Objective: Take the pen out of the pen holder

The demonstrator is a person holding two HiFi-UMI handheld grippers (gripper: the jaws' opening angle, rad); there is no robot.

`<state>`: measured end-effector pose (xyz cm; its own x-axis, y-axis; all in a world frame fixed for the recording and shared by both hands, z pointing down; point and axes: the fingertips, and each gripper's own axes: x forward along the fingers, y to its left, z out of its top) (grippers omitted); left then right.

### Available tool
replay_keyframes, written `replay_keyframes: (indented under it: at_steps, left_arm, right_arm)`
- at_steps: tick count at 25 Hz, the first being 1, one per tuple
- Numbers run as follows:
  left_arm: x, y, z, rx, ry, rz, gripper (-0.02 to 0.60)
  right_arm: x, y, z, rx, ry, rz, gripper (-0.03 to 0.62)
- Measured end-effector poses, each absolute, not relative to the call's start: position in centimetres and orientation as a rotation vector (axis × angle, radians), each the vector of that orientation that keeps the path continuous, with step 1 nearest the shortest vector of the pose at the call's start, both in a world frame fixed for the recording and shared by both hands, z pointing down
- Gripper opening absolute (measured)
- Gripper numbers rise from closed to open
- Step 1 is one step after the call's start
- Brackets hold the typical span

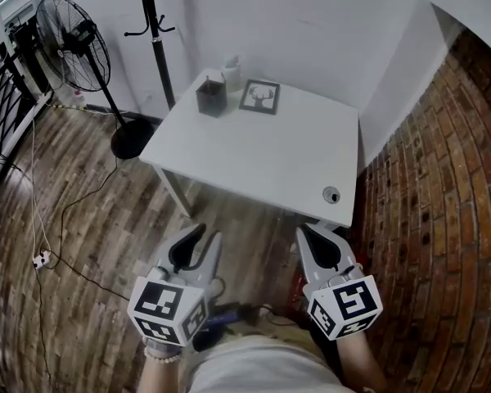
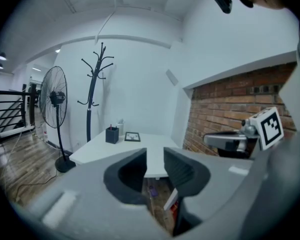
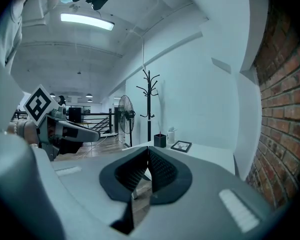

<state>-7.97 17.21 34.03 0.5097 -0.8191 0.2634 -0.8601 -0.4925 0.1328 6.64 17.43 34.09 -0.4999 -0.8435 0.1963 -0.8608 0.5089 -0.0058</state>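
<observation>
A dark square pen holder (image 1: 212, 97) stands at the far edge of the white table (image 1: 262, 158); a pen's red tip shows above the pen holder (image 2: 111, 135) in the left gripper view. It also appears small in the right gripper view, pen holder (image 3: 160, 140). Both grippers hover over the floor in front of the table, far from the holder. My left gripper (image 1: 203, 237) is open with nothing between its pads (image 2: 182, 169). My right gripper (image 1: 308, 231) has its fingertips (image 3: 149, 153) meeting, holding nothing.
Beside the holder stand a framed deer picture (image 1: 259, 97) and a white jar (image 1: 231, 74). A standing fan (image 1: 78, 43) and a coat stand (image 1: 155, 31) are left of the table, a brick wall (image 1: 442, 203) right. A cable hole (image 1: 331, 194) marks the table's near corner.
</observation>
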Motion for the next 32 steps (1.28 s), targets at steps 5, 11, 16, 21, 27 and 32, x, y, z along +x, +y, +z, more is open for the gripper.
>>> replay_keyframes:
  at_steps: [5, 11, 16, 21, 27, 32]
  left_arm:
    - [-8.8, 17.7, 34.2, 2.520, -1.396, 0.246, 0.097]
    - [-10.0, 18.3, 34.7, 2.519, -1.392, 0.245, 0.097]
    - [-10.7, 18.3, 35.0, 2.507, -1.402, 0.244, 0.097]
    - [-11.0, 17.5, 35.4, 2.497, -1.412, 0.244, 0.097]
    - [-11.3, 15.1, 35.0, 2.496, -1.441, 0.241, 0.097]
    - [-11.4, 12.6, 35.1, 2.484, -1.471, 0.244, 0.097]
  right_arm:
    - [5.7, 18.1, 34.5, 1.492, -2.559, 0.166, 0.005]
    - [4.1, 19.1, 35.2, 1.487, -2.556, 0.181, 0.005]
    - [3.8, 19.0, 35.4, 1.481, -2.553, 0.183, 0.005]
    - [3.6, 18.0, 35.7, 1.470, -2.557, 0.181, 0.004]
    - [3.0, 15.1, 35.5, 1.439, -2.588, 0.166, 0.005]
    - [2.6, 12.0, 35.3, 1.406, -2.619, 0.149, 0.005]
